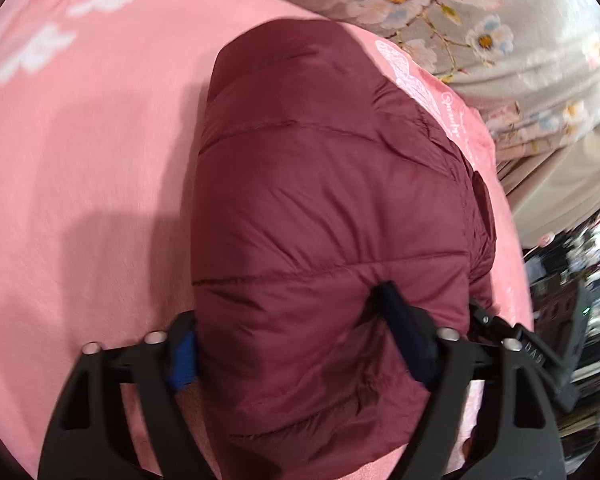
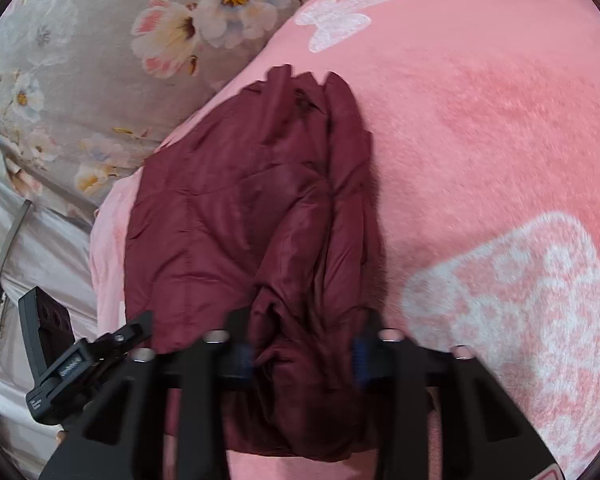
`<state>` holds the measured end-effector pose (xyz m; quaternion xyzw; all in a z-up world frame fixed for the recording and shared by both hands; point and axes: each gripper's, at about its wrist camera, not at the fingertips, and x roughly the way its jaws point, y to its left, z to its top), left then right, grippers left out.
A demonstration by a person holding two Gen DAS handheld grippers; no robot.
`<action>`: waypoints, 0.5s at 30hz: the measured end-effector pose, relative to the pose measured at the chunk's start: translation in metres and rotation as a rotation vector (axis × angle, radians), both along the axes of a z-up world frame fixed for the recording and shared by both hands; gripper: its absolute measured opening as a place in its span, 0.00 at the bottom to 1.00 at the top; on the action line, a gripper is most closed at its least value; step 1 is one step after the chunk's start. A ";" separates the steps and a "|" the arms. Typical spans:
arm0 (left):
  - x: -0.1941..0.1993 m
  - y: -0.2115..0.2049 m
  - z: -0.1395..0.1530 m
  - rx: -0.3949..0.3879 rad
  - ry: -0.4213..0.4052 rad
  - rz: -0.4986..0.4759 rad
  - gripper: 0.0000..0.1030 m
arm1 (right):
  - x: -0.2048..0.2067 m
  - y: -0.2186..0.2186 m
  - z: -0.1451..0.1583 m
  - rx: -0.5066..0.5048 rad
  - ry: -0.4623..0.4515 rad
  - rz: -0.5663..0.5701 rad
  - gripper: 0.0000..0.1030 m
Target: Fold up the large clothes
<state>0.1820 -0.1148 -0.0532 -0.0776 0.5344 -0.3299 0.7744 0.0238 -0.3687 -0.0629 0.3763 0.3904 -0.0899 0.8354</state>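
Note:
A maroon quilted puffer jacket (image 1: 328, 184) lies folded into a long bundle on a pink blanket (image 1: 84, 168). My left gripper (image 1: 288, 344) is shut on the near end of the jacket, with thick padding bulging between its fingers. In the right wrist view the jacket (image 2: 228, 216) lies on the same pink blanket (image 2: 480, 152). My right gripper (image 2: 304, 352) is shut on a bunched fold at the jacket's near edge. The fabric hides most of both grippers' blue pads.
A grey floral bedsheet (image 2: 80, 92) lies beyond the pink blanket's edge, also in the left wrist view (image 1: 500, 20). Dark clutter (image 1: 580, 300) sits off the bed at the right. A pale grey cover (image 2: 40, 248) lies at the left.

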 end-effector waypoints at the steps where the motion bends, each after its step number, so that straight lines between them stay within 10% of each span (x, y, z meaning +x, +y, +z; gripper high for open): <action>1: -0.002 -0.002 0.007 0.017 -0.028 -0.009 0.54 | 0.001 0.003 0.007 -0.029 -0.004 0.003 0.18; 5: -0.009 -0.002 0.043 0.027 -0.158 -0.050 0.31 | 0.001 0.024 0.049 -0.168 -0.061 0.017 0.16; 15: -0.025 0.029 0.154 -0.005 -0.542 -0.052 0.30 | 0.004 0.077 0.145 -0.415 -0.290 0.013 0.15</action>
